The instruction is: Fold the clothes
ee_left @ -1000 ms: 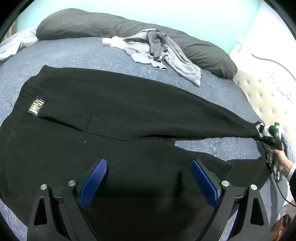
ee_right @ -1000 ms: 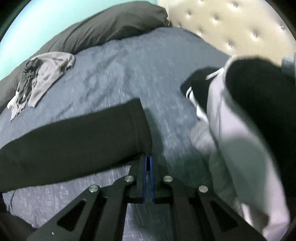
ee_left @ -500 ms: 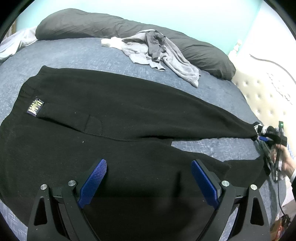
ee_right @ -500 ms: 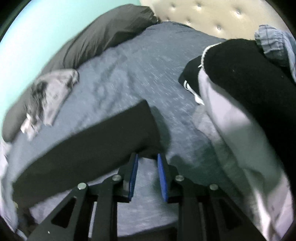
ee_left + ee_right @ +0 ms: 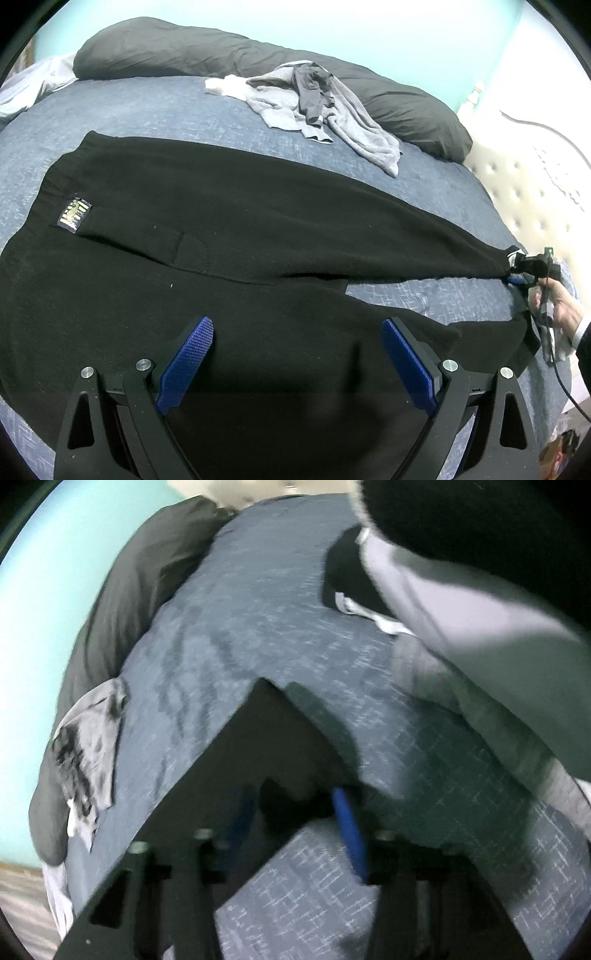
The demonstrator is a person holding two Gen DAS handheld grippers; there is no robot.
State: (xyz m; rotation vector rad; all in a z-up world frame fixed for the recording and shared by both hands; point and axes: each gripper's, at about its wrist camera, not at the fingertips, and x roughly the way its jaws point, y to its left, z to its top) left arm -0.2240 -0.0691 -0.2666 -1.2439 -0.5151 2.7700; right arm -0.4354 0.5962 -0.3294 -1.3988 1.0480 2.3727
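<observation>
Black trousers [image 5: 221,221] with a yellow label [image 5: 74,216] lie spread flat across the blue bed cover [image 5: 147,110], legs running to the right. My left gripper [image 5: 295,362] hovers open over the near leg, with nothing between its blue pads. A hand [image 5: 557,302] holds my right gripper [image 5: 517,273] at the far leg's cuff. In the blurred right wrist view that gripper [image 5: 295,823] is open, its blue pads apart on either side of the black leg end [image 5: 221,768], which lies on the cover.
A heap of grey clothes [image 5: 317,103] lies at the back by two dark pillows [image 5: 184,55]. A tufted headboard [image 5: 524,192] borders the right side. Black and white garments [image 5: 461,590] are piled close beside the right gripper. A cable [image 5: 565,387] hangs off the bed edge.
My right gripper was shut on the trouser cuff, then opened step by step and now stands wide. Its view has swung and blurred. The left gripper has stayed put.
</observation>
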